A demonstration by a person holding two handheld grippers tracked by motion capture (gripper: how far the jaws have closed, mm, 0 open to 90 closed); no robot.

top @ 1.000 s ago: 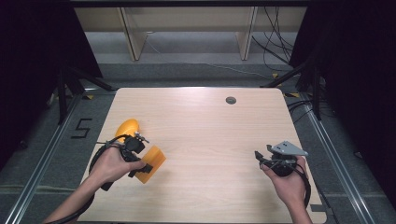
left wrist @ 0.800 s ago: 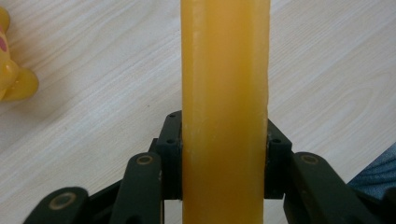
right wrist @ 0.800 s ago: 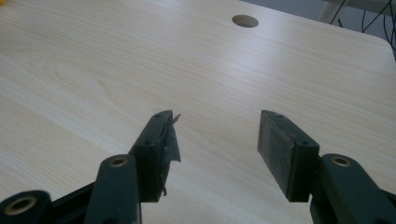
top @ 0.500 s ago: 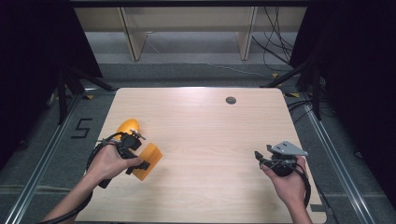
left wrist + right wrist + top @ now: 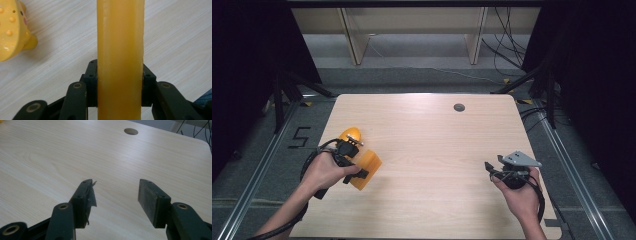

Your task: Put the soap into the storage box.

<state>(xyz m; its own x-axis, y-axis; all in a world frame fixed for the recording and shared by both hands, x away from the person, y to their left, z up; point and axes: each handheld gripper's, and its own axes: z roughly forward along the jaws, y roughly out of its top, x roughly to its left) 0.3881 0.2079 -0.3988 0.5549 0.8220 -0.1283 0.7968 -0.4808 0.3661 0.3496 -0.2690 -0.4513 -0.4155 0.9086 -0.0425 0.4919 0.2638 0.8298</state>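
Observation:
An orange translucent block stands upright between the jaws of my left gripper, whose pads press on both of its sides. In the high view the same orange block sits at the table's left with the left gripper shut on it. A yellow spotted round toy lies just beyond it, and the yellow toy also appears at the upper left of the left gripper view. My right gripper hangs open over bare wood, nothing between its jaws; the right gripper is at the table's right front.
The light wooden table has a round cable hole near its far edge, and the cable hole lies ahead of the right gripper. Dark floor, rails and shelving legs surround the table.
The left hand has drifted slightly toward the table's front with the orange block in its grip. The right hand has stayed put.

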